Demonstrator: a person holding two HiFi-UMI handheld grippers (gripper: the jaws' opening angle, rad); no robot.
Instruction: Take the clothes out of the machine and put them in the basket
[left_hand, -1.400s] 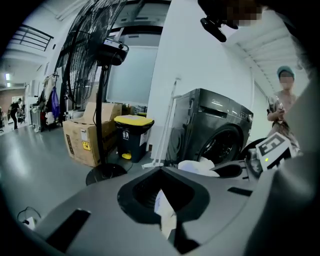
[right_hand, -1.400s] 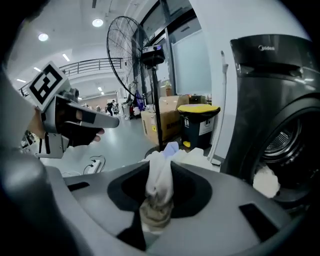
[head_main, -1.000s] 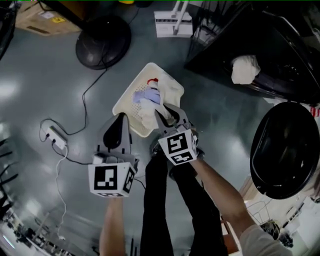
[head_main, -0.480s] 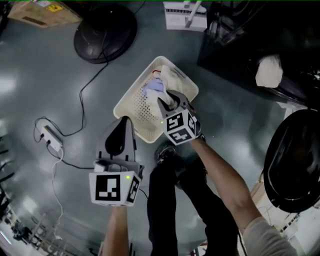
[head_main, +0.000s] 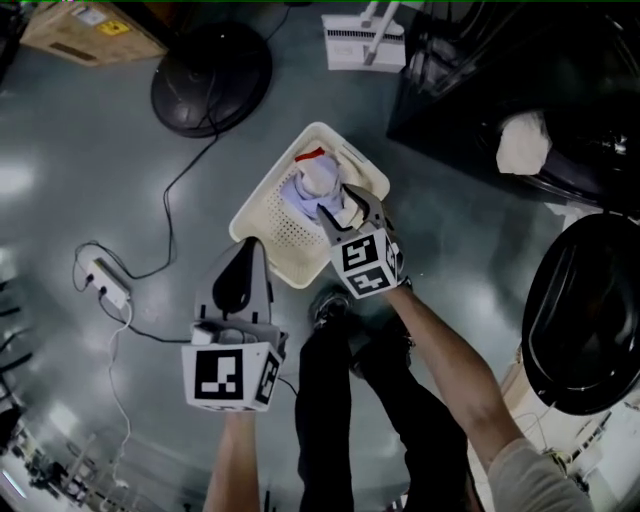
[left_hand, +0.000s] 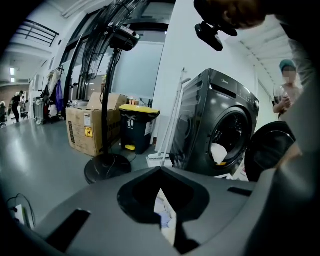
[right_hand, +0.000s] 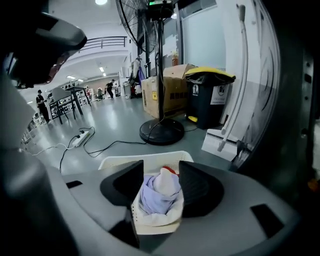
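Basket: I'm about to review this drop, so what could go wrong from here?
The right gripper is opening, the clothes between its jaws, heaped in the far corner of the basket by its rim; cloth could snag a jaw and be dragged out. The cable and power strip on the floor beside the person could trip them heading back to the machine, where a white garment waits.

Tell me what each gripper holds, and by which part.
Nothing is held. The right gripper hangs above the basket, jaws opening, clear of the clothes in it; the left gripper is shut and empty.
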